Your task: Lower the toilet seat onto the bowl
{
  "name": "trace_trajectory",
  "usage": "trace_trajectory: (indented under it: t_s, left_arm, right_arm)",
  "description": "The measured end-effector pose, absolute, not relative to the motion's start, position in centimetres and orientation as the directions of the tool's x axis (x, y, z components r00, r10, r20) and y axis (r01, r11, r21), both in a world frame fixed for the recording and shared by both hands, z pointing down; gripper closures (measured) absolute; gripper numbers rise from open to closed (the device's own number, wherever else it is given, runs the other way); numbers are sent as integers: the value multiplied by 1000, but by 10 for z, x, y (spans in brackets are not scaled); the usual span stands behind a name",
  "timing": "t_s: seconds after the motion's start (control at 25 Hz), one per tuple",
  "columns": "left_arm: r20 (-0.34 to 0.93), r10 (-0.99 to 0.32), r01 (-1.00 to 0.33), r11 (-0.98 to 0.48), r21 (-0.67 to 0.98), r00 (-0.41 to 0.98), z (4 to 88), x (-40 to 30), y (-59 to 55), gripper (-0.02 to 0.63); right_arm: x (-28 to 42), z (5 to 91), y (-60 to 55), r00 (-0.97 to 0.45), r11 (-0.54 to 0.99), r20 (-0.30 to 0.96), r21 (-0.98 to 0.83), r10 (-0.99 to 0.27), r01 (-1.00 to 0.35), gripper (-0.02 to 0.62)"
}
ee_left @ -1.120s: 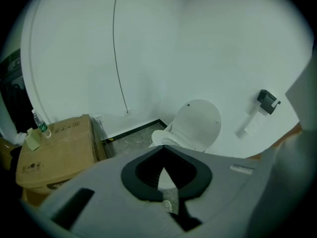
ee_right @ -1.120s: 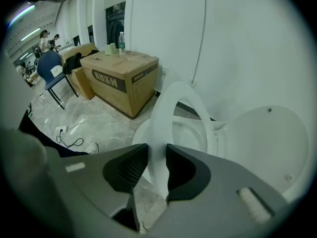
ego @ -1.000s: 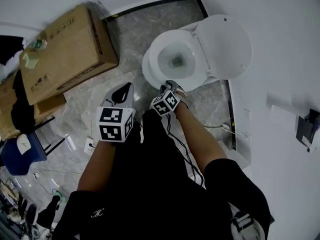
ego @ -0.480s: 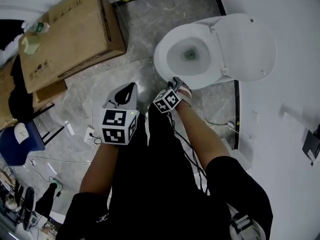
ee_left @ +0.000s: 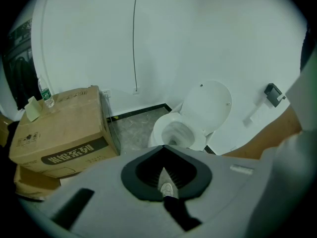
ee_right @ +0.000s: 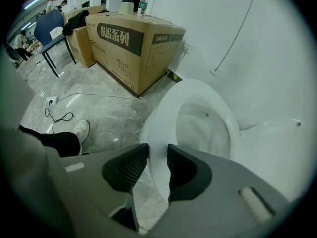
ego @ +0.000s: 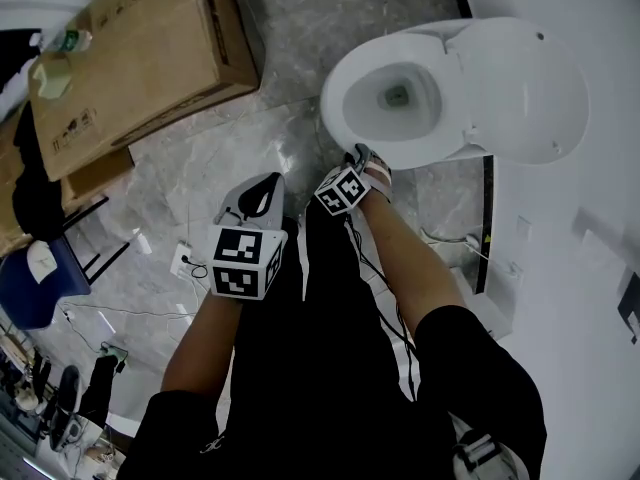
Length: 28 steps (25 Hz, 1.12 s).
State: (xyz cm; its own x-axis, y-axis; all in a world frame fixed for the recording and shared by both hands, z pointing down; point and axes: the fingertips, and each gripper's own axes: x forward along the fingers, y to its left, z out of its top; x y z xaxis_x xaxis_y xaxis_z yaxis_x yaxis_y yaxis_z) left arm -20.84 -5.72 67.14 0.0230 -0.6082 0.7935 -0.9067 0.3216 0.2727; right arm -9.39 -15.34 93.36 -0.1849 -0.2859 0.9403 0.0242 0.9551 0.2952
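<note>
The fingers of the right gripper (ee_right: 157,156) have just been opening around the toilet seat (ee_right: 161,120) at seven o'clock, leaving it lying down. The left gripper (ee_left: 166,186) has closed, empty fingers.

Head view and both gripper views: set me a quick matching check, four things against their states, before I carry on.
Things:
1. left tongs
2. right tongs
3. toilet lid
4. cardboard box

States:
A. raised
B. open
C. on the floor
D. shut, empty

Pairs: 1-D, 2-B, 3-A, 4-C.

The right tongs have just been opening, with the toilet's front rim between them.
</note>
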Motion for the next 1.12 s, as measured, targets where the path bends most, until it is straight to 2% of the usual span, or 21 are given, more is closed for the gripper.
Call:
trace_trajectory:
  t_s: [0.56, 0.72, 0.76, 1.12]
  left_arm:
    - [821, -571, -909, 325, 262, 33, 705, -213, -41, 597]
    - [821, -570, -909, 323, 262, 34, 707, -212, -38, 597]
    - [821, -570, -909, 324, 261, 33, 706, -213, -37, 597]
    - [798, -602, -914, 313, 260, 21, 685, -223, -29, 597]
  right_arm:
    - [-97, 975, -152, -139, 979, 969, 203, -203, -15, 469]
    - [-93, 981, -145, -123, 982, 975, 187, -187, -12, 542]
    - [-92, 982, -143, -122, 982, 974, 188, -188, -18, 582]
    - [-93, 946, -144, -163, 966, 964, 182, -212, -182, 588]
